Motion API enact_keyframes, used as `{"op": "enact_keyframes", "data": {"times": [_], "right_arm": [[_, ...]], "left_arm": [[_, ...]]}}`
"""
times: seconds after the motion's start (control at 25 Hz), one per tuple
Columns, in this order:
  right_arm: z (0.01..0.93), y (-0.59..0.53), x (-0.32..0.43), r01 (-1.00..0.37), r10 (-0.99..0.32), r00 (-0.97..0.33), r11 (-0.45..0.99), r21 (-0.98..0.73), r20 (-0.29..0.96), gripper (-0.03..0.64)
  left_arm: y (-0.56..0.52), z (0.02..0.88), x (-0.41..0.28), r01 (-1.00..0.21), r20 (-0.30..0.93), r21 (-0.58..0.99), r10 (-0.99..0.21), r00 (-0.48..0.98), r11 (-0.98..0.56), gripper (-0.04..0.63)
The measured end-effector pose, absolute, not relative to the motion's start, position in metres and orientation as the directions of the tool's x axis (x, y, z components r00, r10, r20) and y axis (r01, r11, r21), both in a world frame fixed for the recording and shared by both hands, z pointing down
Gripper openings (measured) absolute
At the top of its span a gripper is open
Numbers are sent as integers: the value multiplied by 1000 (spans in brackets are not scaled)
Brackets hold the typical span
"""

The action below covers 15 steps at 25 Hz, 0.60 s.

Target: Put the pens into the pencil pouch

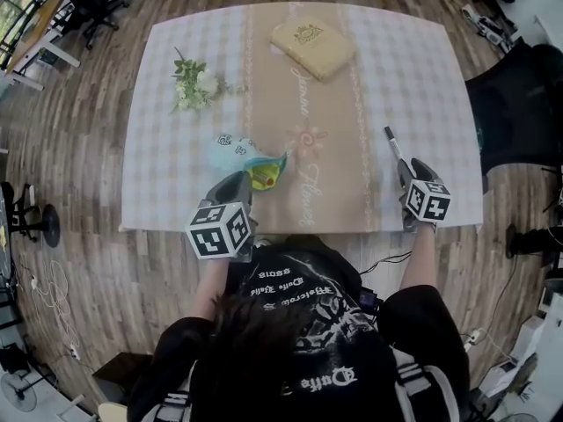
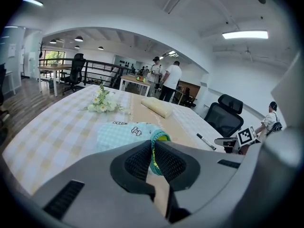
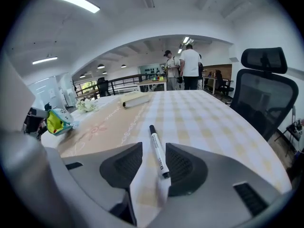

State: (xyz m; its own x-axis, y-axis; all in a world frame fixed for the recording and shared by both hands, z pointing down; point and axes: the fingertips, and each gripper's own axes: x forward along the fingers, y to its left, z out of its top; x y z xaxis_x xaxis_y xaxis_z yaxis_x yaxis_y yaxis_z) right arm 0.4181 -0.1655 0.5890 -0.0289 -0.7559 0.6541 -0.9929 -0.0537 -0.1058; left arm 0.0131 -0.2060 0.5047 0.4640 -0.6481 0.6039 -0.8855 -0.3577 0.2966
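Teal checked fabric pencil pouch [image 1: 230, 153] lies near the table's front edge. Its open rim is clamped between the pads of the left gripper [image 1: 251, 179]. Right gripper [image 3: 153, 160]: jaws apart, straddling a white marker pen with black cap [image 3: 157, 151] that lies flat on the checked tablecloth [image 1: 176, 192]. The pen sits close to one pad; contact unclear. Pen and pouch are well apart, with the tan runner [image 1: 330, 174] between them. White flower sprig [image 1: 193, 83] and tan book [image 1: 312, 48] lie at the far side. Black office chair [image 1: 519, 104] stands off the right edge.
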Motion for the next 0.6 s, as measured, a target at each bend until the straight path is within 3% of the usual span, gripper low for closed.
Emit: {"op": "enact_keyframes", "data": {"times": [0.4,0.6], "right_arm": [[622,-179,431,-991,-624,-118,121,-54,772,172],[635,-176,434,-991,-581,-106,125,-40,807,133]], "left_arm": [[-213,506,21,-893,617,272,-647,448,-359,38],[-214,507,19,-897,617,275,-652,440,-345,38]]}}
